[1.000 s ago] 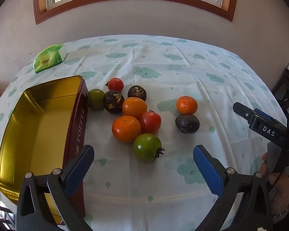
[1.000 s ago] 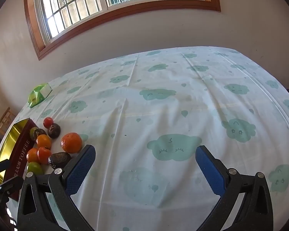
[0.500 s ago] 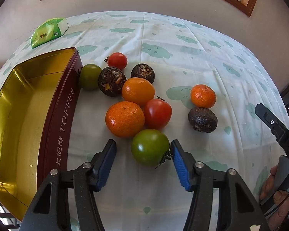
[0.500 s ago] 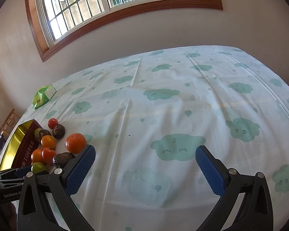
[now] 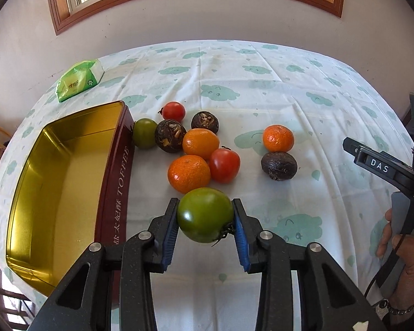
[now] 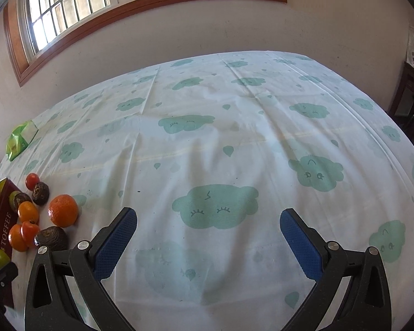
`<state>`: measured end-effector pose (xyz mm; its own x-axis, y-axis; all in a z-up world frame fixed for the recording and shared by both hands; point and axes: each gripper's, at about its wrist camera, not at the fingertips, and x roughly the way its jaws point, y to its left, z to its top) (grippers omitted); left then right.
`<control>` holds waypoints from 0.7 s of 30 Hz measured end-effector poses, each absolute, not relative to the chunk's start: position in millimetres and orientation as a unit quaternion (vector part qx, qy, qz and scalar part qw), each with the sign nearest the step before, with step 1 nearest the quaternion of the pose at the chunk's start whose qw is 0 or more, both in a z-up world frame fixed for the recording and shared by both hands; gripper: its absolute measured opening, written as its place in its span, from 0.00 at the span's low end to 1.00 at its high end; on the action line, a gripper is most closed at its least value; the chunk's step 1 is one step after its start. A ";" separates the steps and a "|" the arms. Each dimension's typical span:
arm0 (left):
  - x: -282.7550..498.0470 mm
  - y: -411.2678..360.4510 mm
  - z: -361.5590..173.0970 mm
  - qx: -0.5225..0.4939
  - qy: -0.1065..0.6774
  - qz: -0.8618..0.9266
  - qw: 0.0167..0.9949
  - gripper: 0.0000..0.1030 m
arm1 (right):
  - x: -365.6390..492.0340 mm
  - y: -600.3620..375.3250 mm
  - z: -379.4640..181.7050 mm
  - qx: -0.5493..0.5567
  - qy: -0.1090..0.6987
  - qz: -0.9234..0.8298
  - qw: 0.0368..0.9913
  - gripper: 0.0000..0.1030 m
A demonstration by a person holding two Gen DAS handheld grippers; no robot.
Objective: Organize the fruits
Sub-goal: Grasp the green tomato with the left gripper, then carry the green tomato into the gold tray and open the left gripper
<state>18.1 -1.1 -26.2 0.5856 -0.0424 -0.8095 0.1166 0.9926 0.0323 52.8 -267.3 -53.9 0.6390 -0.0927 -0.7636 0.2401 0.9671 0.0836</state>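
Observation:
My left gripper (image 5: 205, 218) is shut on a large green tomato (image 5: 205, 215), held just above the tablecloth. Beyond it lies a cluster of fruit: an orange mandarin (image 5: 189, 173), a red tomato (image 5: 224, 165), another orange (image 5: 200, 143), two dark brown fruits (image 5: 170, 136), a small red tomato (image 5: 174, 111) and a small green tomato (image 5: 144, 133). A separate mandarin (image 5: 278, 138) and a dark fruit (image 5: 279, 165) lie to the right. An open gold tin (image 5: 55, 182) marked TOFFEE stands left. My right gripper (image 6: 208, 240) is open and empty over bare cloth; the fruit (image 6: 63, 210) is at its far left.
A green tissue packet (image 5: 78, 80) lies at the table's back left. The hand with the right gripper (image 5: 383, 168) is at the right edge of the left wrist view. The table (image 6: 234, 127) has a cloud-print cloth and meets a wall under a window.
My left gripper closed in on the large green tomato and shut on it, and the view has pulled back up. The right gripper stayed open, shifting slightly.

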 end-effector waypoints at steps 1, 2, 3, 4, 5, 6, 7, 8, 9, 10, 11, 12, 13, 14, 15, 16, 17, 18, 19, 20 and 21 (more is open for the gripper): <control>16.4 1.5 -23.7 0.042 0.449 -0.043 0.891 0.32 | 55.2 -265.2 -55.8 0.082 0.422 -0.097 0.898 1.00; 15.1 4.5 -21.4 0.043 0.447 -0.042 0.893 0.32 | 57.5 -263.7 -57.8 0.075 0.428 -0.101 0.895 1.00; 13.9 6.3 -19.6 0.043 0.445 -0.040 0.894 0.32 | 59.6 -262.0 -59.5 0.068 0.433 -0.105 0.893 1.00; 12.7 9.2 -17.9 0.043 0.442 -0.038 0.895 0.32 | 61.3 -261.0 -60.9 0.063 0.438 -0.109 0.890 1.00; 11.9 12.3 -16.0 0.043 0.440 -0.036 0.896 0.32 | 62.6 -260.1 -62.2 0.058 0.441 -0.112 0.888 1.00; 10.9 14.1 -14.6 0.043 0.437 -0.034 0.898 0.32 | 63.3 -259.1 -63.2 0.054 0.445 -0.115 0.886 1.00; 9.8 16.6 -13.1 0.044 0.435 -0.032 0.899 0.32 | 64.2 -258.5 -64.2 0.051 0.448 -0.118 0.885 1.00; 9.0 19.5 -11.5 0.044 0.433 -0.029 0.900 0.32 | 64.8 -258.2 -64.8 0.050 0.451 -0.120 0.883 1.00; 7.5 22.5 -10.1 0.044 0.430 -0.027 0.901 0.32 | 65.0 -257.9 -65.4 0.048 0.453 -0.121 0.882 1.00; 6.2 25.6 -8.3 0.044 0.427 -0.025 0.903 0.32 | 65.5 -257.9 -65.8 0.048 0.455 -0.122 0.881 1.00; 5.1 28.3 -6.6 0.045 0.424 -0.023 0.904 0.32 | 65.5 -257.9 -65.8 0.049 0.455 -0.123 0.880 1.00; 4.2 31.2 -5.0 0.046 0.421 -0.021 0.905 0.32 | 65.7 -258.3 -65.8 0.050 0.456 -0.124 0.880 1.00; 3.3 34.2 -3.9 0.046 0.420 -0.019 0.906 0.32 | 66.2 -258.6 -65.7 0.051 0.458 -0.123 0.879 1.00; 3.0 37.7 -2.6 0.046 0.419 -0.019 0.906 0.32 | 66.4 -258.5 -65.6 0.051 0.458 -0.124 0.879 1.00; 2.5 41.0 -1.2 0.045 0.418 -0.018 0.907 0.32 | 66.2 -259.0 -65.6 0.052 0.458 -0.124 0.879 1.00; 2.2 43.6 0.1 0.046 0.417 -0.016 0.908 0.32 | 66.3 -259.6 -65.7 0.052 0.458 -0.124 0.879 1.00; 2.2 46.8 1.3 0.047 0.415 -0.013 0.908 0.32 | 66.4 -259.9 -65.8 0.052 0.458 -0.123 0.879 1.00; 2.9 50.2 2.2 0.049 0.414 -0.011 0.909 0.32 | 66.3 -260.2 -65.8 0.052 0.459 -0.123 0.878 1.00; 3.7 53.7 3.2 0.050 0.414 -0.009 0.909 0.32 | 66.4 -259.8 -65.9 0.052 0.459 -0.123 0.878 1.00; 4.6 57.7 4.2 0.051 0.414 -0.008 0.909 0.32 | 66.5 -259.6 -65.9 0.052 0.459 -0.124 0.878 1.00; 5.6 61.6 5.2 0.054 0.414 -0.006 0.909 0.32 | 66.5 -259.7 -66.0 0.052 0.458 -0.124 0.879 1.00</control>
